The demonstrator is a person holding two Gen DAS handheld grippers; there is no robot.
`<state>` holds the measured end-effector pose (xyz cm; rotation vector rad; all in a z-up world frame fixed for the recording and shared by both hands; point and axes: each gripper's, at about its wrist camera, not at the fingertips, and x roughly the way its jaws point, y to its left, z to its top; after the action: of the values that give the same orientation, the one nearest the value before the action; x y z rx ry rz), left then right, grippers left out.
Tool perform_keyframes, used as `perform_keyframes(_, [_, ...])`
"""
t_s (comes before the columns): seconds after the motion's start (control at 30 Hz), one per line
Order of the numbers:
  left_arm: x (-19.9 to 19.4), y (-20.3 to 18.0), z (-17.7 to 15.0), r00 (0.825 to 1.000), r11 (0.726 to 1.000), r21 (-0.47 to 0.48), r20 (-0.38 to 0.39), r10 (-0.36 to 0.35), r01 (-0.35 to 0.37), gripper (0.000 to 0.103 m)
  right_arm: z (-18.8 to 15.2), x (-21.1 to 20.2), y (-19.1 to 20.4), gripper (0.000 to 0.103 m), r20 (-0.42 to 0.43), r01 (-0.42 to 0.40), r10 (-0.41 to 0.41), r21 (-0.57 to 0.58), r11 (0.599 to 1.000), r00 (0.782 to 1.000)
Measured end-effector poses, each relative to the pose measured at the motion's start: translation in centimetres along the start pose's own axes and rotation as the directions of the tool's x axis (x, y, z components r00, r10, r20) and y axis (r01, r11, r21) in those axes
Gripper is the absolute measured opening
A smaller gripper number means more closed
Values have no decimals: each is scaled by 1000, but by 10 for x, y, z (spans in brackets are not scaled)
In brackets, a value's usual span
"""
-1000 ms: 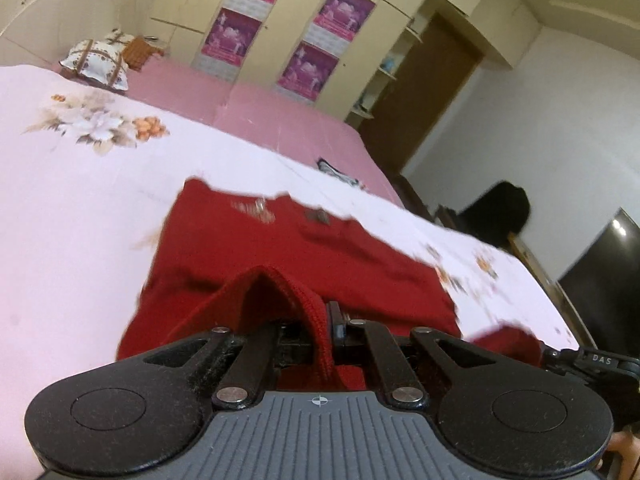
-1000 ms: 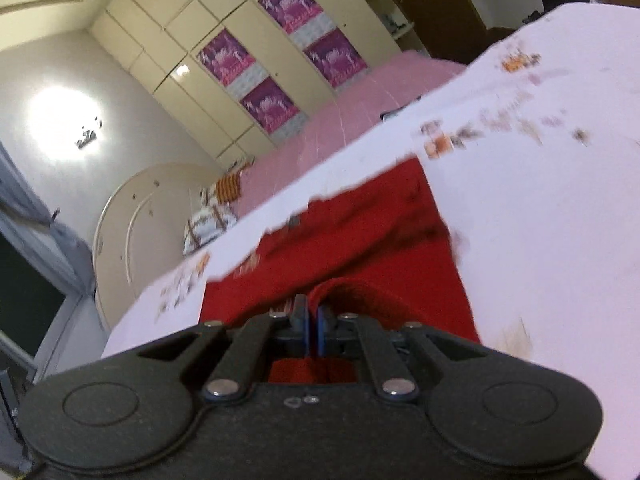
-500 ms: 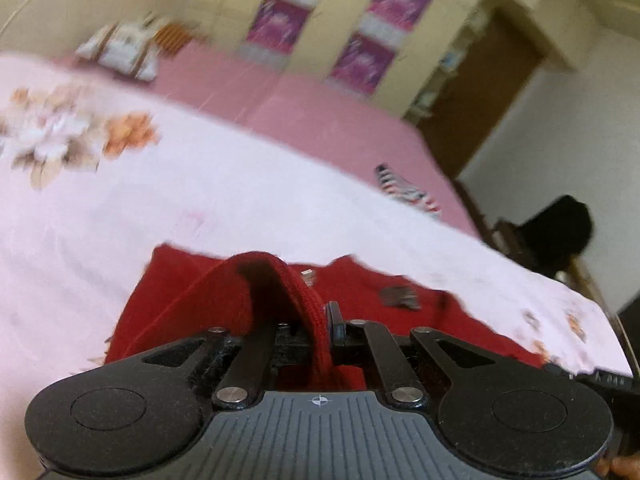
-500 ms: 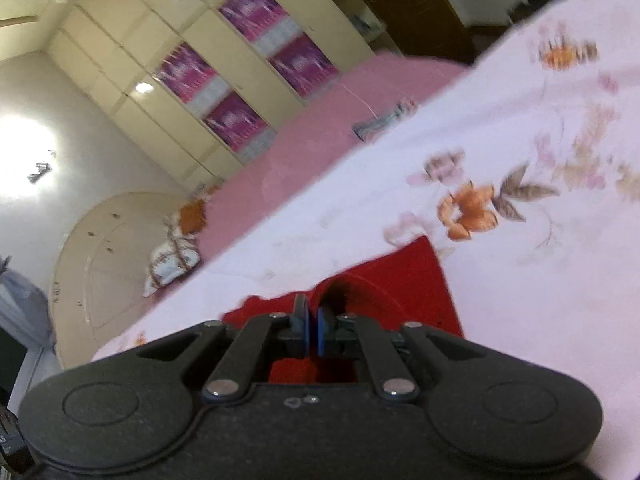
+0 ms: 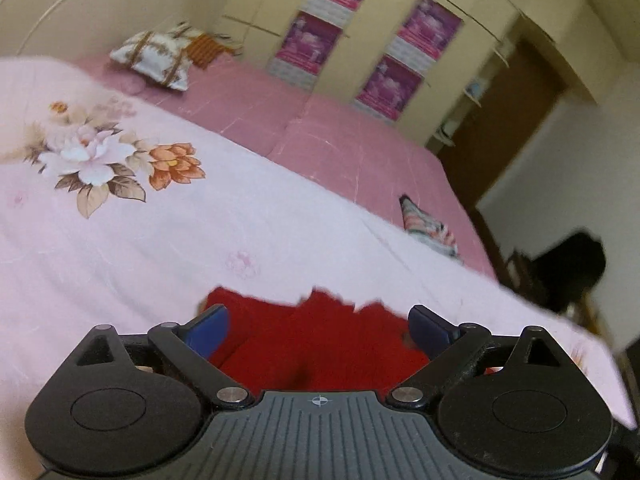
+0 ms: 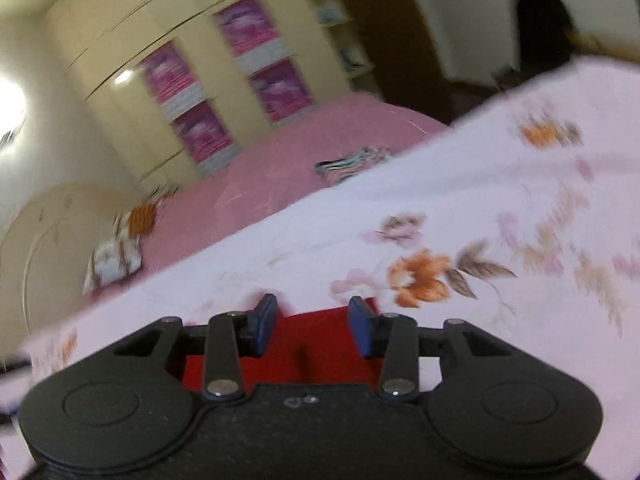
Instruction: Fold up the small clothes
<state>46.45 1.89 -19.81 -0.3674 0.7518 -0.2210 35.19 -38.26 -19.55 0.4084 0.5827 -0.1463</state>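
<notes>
Both jaws were caught opening, nothing gripped: red garment (image 5: 320,340) lay just below left gripper (image 5: 318,326) and right gripper (image 6: 312,326), probably untouched.

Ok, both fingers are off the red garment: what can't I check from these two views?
- Red garment: near part hidden under the left gripper body; far edge blurred.
- Right wrist view: the right gripper body covers most of the garment.
- Striped cloth beyond: smeared, type unclear.
- Fold neatness: cannot tell.

Red knit garment (image 5: 320,340) — soft, matt; floral cotton sheet (image 5: 160,232)
</notes>
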Motion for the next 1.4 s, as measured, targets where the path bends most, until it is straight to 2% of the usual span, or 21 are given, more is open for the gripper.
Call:
perform_keyframes(0.1, [9,-9,-24,998,997,82,-59,-7,12,95,-17,8,26,41,-71,-8,-2,-139,990,997])
perform_keyframes(0.17, [16,-9,-41,996,992,126,-84,35,-25,95,-29,15,40,42,-98,45,-72,-251,967,993])
perform_keyframes(0.23, [15,-7,-54,993,972,222,-63,97,-80,95,-42,15,42,41,-87,108,-148,-354,929,985])
perform_keyframes(0.27, [14,-7,-58,993,961,264,-53,105,-87,95,-44,12,39,41,-78,112,-151,-369,922,985])
perform_keyframes(0.4, [-2,-12,-56,991,947,299,-24,132,-119,95,-38,1,36,40,-87,118,-157,-346,931,984])
perform_keyframes(0.53, [-19,-37,-44,997,942,327,28,65,-71,95,-29,-14,61,42,-43,71,-90,-331,941,995])
perform_keyframes(0.63, [-9,-55,-41,999,938,344,9,45,-46,95,-24,-6,78,43,-66,15,-37,-306,952,997])
perform_keyframes(0.73, [11,-62,-39,998,944,327,-17,61,-52,95,-28,8,101,43,-82,-6,-22,-327,945,996])
perform_keyframes(0.8, [29,-61,-39,995,948,313,-56,83,-61,95,-32,19,111,43,-91,-6,-26,-339,941,995])
perform_keyframes(0.9, [48,-48,-47,986,938,322,-65,154,-125,95,-41,39,115,50,-115,21,-70,-381,924,991])
perform_keyframes(0.97, [47,-42,-51,988,927,352,-31,148,-128,95,-51,46,114,61,-93,45,-98,-462,886,991])
perform_keyframes(1.03, [46,-45,-54,988,916,378,-22,150,-131,95,-52,43,108,67,-76,53,-101,-476,878,992])
perform_keyframes(1.23, [45,-46,-54,989,920,368,-16,147,-131,95,-38,37,74,67,-66,96,-130,-374,923,989])
perform_keyframes(1.33, [45,-46,-52,988,922,364,-25,151,-131,95,-36,33,69,67,-54,135,-165,-358,924,985])
perform_keyframes(1.4, [40,-48,-50,987,924,354,-25,161,-142,95,-34,28,68,60,-49,143,-168,-329,933,985])
